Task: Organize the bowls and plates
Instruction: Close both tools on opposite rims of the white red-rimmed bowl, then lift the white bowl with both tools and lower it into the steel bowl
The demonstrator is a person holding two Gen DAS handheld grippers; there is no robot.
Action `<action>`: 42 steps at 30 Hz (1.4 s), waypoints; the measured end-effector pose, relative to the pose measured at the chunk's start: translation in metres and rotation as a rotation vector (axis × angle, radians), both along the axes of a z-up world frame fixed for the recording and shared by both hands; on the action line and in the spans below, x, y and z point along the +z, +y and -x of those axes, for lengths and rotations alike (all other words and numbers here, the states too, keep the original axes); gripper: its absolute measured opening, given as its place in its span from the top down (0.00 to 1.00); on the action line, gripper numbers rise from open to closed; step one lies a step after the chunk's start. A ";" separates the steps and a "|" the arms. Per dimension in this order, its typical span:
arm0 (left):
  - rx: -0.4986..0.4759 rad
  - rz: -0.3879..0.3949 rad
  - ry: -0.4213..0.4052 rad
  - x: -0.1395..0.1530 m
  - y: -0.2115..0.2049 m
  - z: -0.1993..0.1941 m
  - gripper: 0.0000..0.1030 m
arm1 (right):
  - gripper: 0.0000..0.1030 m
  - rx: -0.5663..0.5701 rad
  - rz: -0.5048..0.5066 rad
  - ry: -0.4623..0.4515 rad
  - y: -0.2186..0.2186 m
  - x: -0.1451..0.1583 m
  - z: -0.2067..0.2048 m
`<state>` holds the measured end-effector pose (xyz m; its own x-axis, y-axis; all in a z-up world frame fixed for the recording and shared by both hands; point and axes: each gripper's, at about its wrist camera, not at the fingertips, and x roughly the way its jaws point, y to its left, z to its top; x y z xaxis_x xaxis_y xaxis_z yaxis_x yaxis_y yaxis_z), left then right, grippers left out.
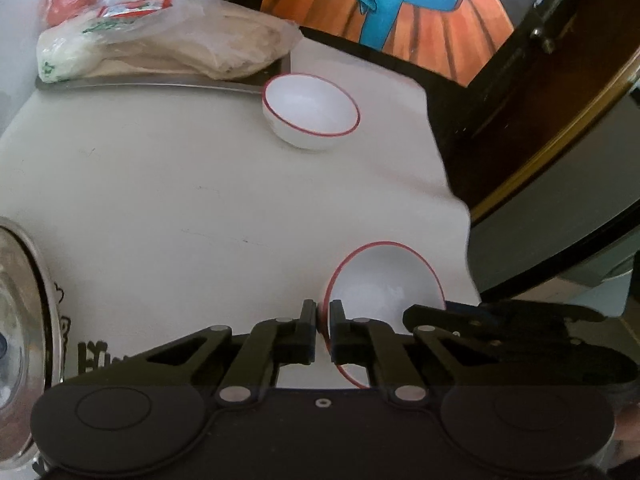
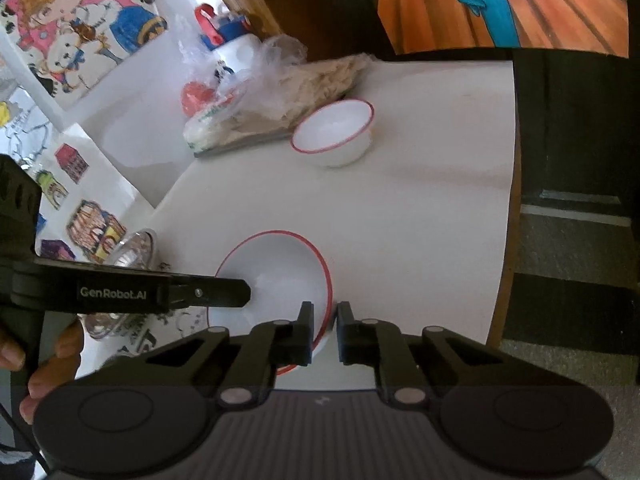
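Note:
Two white bowls with red rims are on the white table. The near bowl (image 1: 384, 280) (image 2: 276, 272) is tilted and held from both sides. My left gripper (image 1: 323, 316) is shut on its left rim, and in the right wrist view it (image 2: 245, 292) comes in from the left as a black bar. My right gripper (image 2: 325, 314) is shut on the opposite rim, and in the left wrist view it (image 1: 416, 314) shows behind the bowl. The far bowl (image 1: 312, 110) (image 2: 334, 128) stands upright beside a tray, apart from both grippers.
A metal tray (image 1: 140, 85) with plastic-bagged food (image 1: 180, 48) (image 2: 280, 92) lies at the back. A shiny metal bowl (image 1: 20, 320) (image 2: 132, 248) stands at the left. The table edge (image 1: 452, 184) (image 2: 508, 200) drops off on the right. A person's hand (image 2: 52, 360) holds the left gripper.

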<state>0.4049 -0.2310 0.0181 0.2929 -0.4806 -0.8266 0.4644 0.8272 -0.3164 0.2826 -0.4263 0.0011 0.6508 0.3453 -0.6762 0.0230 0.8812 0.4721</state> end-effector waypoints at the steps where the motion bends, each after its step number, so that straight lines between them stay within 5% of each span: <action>1: 0.001 0.006 -0.004 0.003 0.002 0.003 0.95 | 0.88 0.001 0.003 -0.009 0.002 0.005 0.003; 12: 0.032 0.021 -0.103 0.057 0.047 0.061 0.95 | 0.88 0.076 0.018 -0.073 0.042 0.058 0.041; 21: 0.074 0.011 -0.146 0.072 0.103 0.107 0.95 | 0.88 0.177 0.054 -0.069 0.099 0.074 0.066; 42: 0.062 -0.079 -0.049 0.022 0.128 0.116 0.95 | 0.87 0.255 0.155 0.073 0.148 0.041 0.061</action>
<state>0.2890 -0.1030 0.0402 0.3609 -0.3943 -0.8452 0.4250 0.8762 -0.2272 0.2216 -0.2788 0.0420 0.5044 0.3802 -0.7753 -0.1795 0.9244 0.3366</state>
